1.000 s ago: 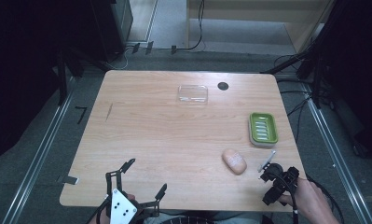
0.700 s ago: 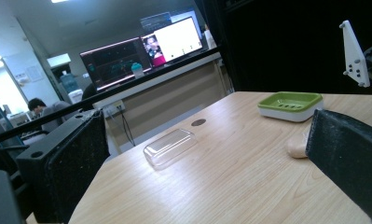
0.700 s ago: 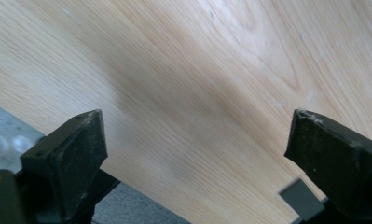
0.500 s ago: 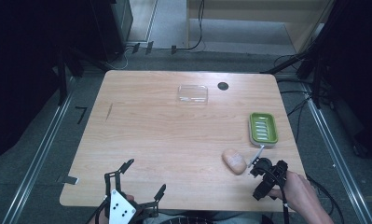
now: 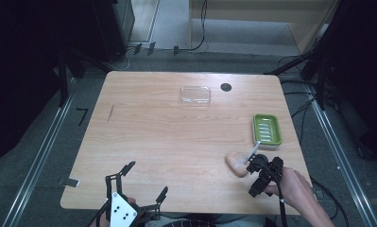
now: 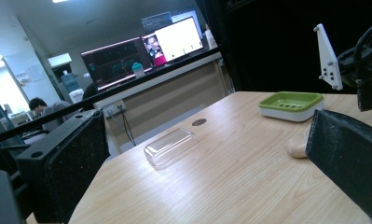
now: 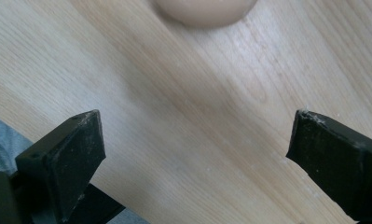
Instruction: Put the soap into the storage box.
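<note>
A peach-coloured soap bar (image 5: 235, 163) lies on the wooden table (image 5: 176, 142) near its front right. My right gripper (image 5: 250, 166) hovers just right of the soap, tilted down at it. It is open and holds nothing, and the soap (image 7: 202, 9) sits beyond its fingertips (image 7: 76, 144). A green soap dish (image 5: 266, 129) stands behind it near the right edge. My left gripper (image 5: 146, 182) is open and empty at the front edge. From there I see the soap (image 6: 298, 145), the dish (image 6: 291, 103) and the right gripper (image 6: 361, 65).
A clear plastic lid (image 5: 194, 94) lies at the back middle of the table, with a small dark round hole (image 5: 226, 87) to its right. Black stands and cables surround the table on the floor.
My right gripper has moved left and forward from the table's right front corner up to the soap. The left gripper has stayed where it was.
</note>
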